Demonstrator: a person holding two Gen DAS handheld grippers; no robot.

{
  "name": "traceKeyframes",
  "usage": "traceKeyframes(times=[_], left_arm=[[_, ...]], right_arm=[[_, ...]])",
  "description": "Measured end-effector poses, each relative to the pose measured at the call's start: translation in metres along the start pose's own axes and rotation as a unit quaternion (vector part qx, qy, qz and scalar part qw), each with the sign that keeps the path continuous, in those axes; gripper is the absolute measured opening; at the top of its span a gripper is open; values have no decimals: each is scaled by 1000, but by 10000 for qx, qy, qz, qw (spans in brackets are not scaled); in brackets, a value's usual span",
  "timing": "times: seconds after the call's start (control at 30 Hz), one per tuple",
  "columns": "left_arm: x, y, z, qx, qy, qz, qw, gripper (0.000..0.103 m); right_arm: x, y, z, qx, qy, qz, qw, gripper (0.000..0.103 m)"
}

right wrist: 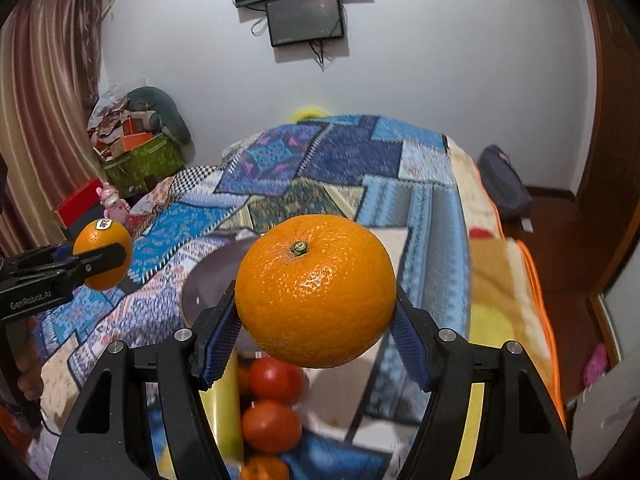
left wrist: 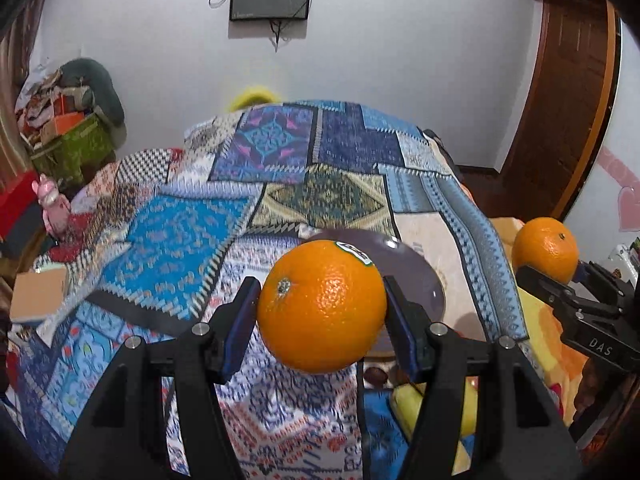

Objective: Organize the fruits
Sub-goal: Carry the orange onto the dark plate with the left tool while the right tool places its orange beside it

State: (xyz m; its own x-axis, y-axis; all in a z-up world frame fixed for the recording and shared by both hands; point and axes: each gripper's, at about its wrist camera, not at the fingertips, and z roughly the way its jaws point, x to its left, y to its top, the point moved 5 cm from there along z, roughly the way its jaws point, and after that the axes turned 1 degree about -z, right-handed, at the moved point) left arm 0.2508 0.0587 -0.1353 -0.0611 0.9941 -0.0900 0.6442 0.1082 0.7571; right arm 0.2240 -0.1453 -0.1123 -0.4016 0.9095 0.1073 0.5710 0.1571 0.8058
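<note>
A white-walled bedroom lies ahead, with a dark monitor mounted high on the wall and a bed under a patchwork quilt of blue, purple and green panels. On the quilt, close below me, sits a grey plate, its near side hidden behind what I carry.

My left gripper is clamped on a stickered orange, blue pads pressed to its two sides, the label on its upper right and the navel turned toward my camera. It hangs above the quilt, in front of the plate.

My right gripper is clamped on a stemmed orange (green stem nub facing up), also held in the air over the bed. From the left wrist view this second fruit shows at the far right edge; from the right wrist view the stickered one shows at the far left, so the two are well apart.

Below my right fingers lie red tomatoes beside a yellow fruit, blurred. A pink toy stands near the bed's left edge, by striped curtains.
</note>
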Motion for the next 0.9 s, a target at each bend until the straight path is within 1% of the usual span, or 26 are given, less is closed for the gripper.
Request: traceKeyframes(times=[0.23,0.4,0.5,0.7,0.9], left_arm=[[-3,26,13,-150,-18,55,9999,60],[-4,37,28,-116,-75,54,9999,60],[-3,41,42,-68,-32,36,10000,60],[0,42,75,155,29,28,9999,60],[5,28,114,604,48,40,9982,60]], right_arm=[[9,26,19,-159,47,-146,9998,66],[14,31,41,-77,131,-211,9997,66],[17,30,54,25,127,-291,9995,66],[17,25,82,351,164,-395,9985,66],[16,13,113,776,219,-506,9955,66]])
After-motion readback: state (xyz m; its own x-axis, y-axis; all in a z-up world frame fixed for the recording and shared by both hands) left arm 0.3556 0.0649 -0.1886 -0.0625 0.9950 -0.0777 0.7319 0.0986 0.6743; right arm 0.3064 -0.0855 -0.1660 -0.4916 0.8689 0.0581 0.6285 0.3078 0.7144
